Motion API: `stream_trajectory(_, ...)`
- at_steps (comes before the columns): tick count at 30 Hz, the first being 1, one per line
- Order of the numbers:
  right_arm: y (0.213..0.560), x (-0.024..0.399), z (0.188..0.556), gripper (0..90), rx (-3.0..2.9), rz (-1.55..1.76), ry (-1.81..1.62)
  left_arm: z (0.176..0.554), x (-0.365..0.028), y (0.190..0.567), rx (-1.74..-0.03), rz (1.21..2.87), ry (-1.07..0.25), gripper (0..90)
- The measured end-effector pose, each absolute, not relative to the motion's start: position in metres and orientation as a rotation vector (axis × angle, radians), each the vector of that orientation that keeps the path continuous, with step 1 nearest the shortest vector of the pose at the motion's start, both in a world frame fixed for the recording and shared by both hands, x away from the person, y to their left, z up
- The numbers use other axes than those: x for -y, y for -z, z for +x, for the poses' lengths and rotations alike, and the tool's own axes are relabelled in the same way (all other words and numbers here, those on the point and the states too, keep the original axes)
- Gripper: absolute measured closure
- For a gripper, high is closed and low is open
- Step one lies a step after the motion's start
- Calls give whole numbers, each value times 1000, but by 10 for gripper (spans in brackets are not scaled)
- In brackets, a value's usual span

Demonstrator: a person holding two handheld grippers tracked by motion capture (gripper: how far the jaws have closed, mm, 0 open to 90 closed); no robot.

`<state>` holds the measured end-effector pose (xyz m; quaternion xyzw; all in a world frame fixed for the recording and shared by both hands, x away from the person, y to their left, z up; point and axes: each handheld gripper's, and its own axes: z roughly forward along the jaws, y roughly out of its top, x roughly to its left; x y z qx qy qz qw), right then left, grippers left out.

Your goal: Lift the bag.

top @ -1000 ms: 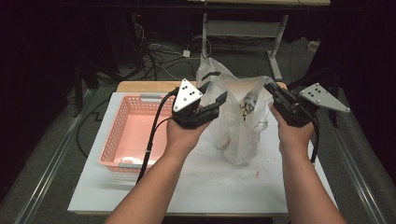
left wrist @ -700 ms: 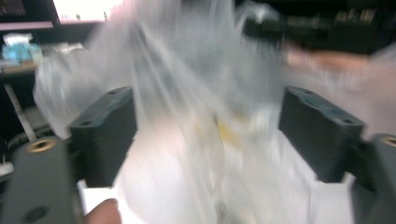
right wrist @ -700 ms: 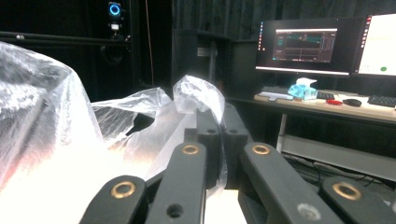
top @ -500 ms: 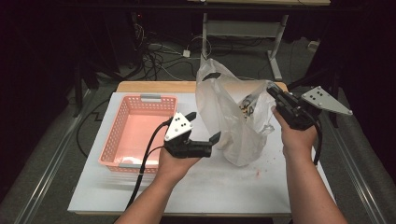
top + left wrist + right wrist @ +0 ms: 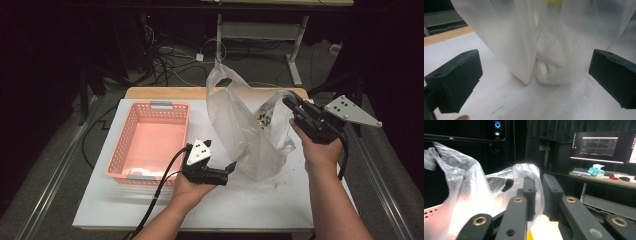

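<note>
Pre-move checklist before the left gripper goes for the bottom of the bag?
1. Right gripper clamped on the plastic bag rim: ok, film sits between its jaws in the right gripper view.
2. Left gripper open: ok, jaws stand wide apart in the left gripper view.
3. Left gripper lined up with the bag's bottom corner: ok, the corner is centred between the jaws, not yet touched.
4. Bag bottom resting on the table: ok.
5. Bag contents: cannot tell, blurred through the film.
6. Pink basket apart from the bag: ok.
</note>
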<state>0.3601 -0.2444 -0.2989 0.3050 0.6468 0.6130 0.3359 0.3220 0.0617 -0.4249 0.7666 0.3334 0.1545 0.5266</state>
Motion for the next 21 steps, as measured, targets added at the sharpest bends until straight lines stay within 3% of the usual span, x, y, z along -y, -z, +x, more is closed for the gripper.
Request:
stream_trajectory(12,295,258,335,661,-1696,739,-1615,302,-61,458,-788,1906,-321,0)
stream_trajectory(21,322,281,324,539,-1750,807,-1559,298,-57,476,-774,1910,-339,0)
